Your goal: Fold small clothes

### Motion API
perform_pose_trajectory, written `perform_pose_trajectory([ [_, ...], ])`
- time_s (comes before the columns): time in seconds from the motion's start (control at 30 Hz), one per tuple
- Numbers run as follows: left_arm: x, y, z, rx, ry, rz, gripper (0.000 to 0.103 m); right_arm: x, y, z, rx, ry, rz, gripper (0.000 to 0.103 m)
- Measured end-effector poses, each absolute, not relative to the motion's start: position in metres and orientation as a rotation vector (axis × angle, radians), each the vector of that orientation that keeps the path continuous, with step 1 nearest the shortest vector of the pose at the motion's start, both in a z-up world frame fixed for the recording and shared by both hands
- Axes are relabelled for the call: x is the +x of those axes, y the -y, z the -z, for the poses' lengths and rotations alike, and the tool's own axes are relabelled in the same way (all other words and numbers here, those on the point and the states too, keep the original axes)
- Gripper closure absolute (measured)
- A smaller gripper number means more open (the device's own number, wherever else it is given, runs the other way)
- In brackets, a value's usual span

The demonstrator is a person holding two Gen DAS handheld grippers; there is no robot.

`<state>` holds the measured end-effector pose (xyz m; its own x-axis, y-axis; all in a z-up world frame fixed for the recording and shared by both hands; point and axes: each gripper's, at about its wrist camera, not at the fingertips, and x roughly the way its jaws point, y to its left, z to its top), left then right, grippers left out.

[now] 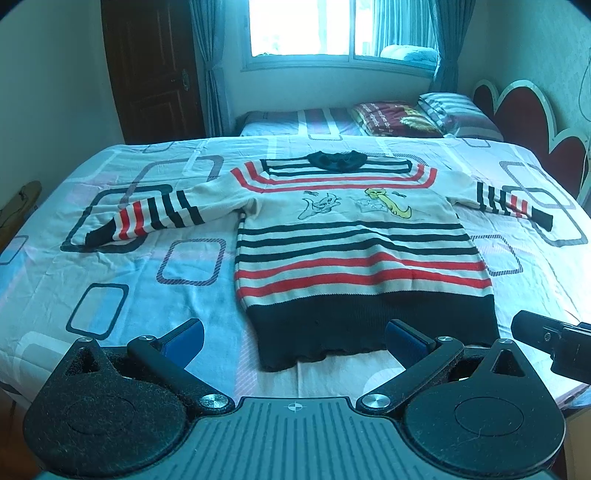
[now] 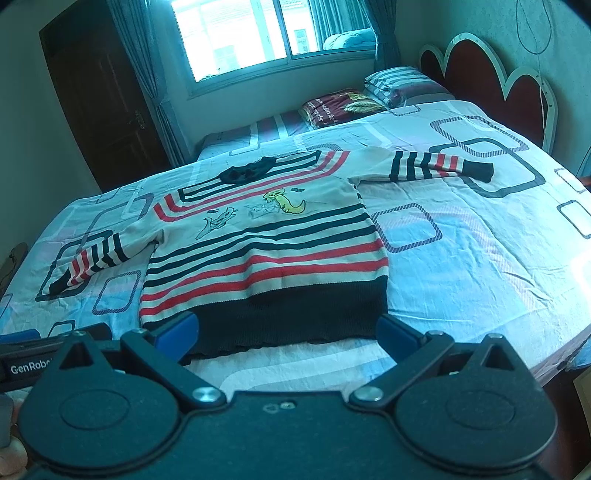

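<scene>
A child's striped sweater [image 1: 354, 236] lay face up in the middle of the bed [image 1: 122, 266], spread flat on the patterned sheet with its dark collar [image 1: 334, 161] toward the far side and its dark hem band [image 1: 369, 325] nearest the two grippers. Both sleeves were stretched outward, the left sleeve [image 1: 147, 218] angling down toward the near left and the right sleeve [image 1: 513, 203] reaching out toward the headboard [image 1: 524, 110]. Laid open like that, with nothing doubled over, the garment looked ready for a first fold rather than partway through one.

The left gripper [image 1: 293, 338] hung just short of the hem, its jaws spread wide and empty, the blue pads framing the left half of the band. The right gripper [image 2: 286, 330] sat beside it in the same way, jaws released and holding nothing, straddling the hem from its own angle. I judged they were lined up along the near edge because the bottom corners and sleeves were all within easy reach from there.

Folded bedding and a pillow [image 1: 458, 110] were stacked well apart at the far end under the window [image 1: 332, 29], clear of the work.
</scene>
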<state>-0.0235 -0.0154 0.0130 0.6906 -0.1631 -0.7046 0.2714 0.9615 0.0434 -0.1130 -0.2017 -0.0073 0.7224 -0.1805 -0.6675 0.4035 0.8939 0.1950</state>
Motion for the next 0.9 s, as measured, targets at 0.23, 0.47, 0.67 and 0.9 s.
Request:
perform_pose_trajectory([
  [0.23, -0.0232, 0.0173, -0.0133, 0.158, -0.769, 0.243, 0.000, -0.1120, 0.2018, 0.0078, 0.341, -0.695, 0.327, 0.001],
  [0.47, -0.0224, 0.0175, -0.0125, 0.155, -0.772, 0.236, 0.000, -0.1112, 0.2011, 0.0094, 0.345, -0.694, 0.328, 0.001],
  [0.67, -0.0216, 0.0173, -0.0116, 0.156, -0.775, 0.237, 0.000, -0.1105, 0.2009, 0.0108, 0.343, -0.698, 0.329, 0.001],
  [0.9, -0.0202, 0.0164, -0.0099, 0.155, -0.777, 0.235, 0.000, -0.1100, 0.2007, 0.0110, 0.341, -0.698, 0.328, 0.001],
])
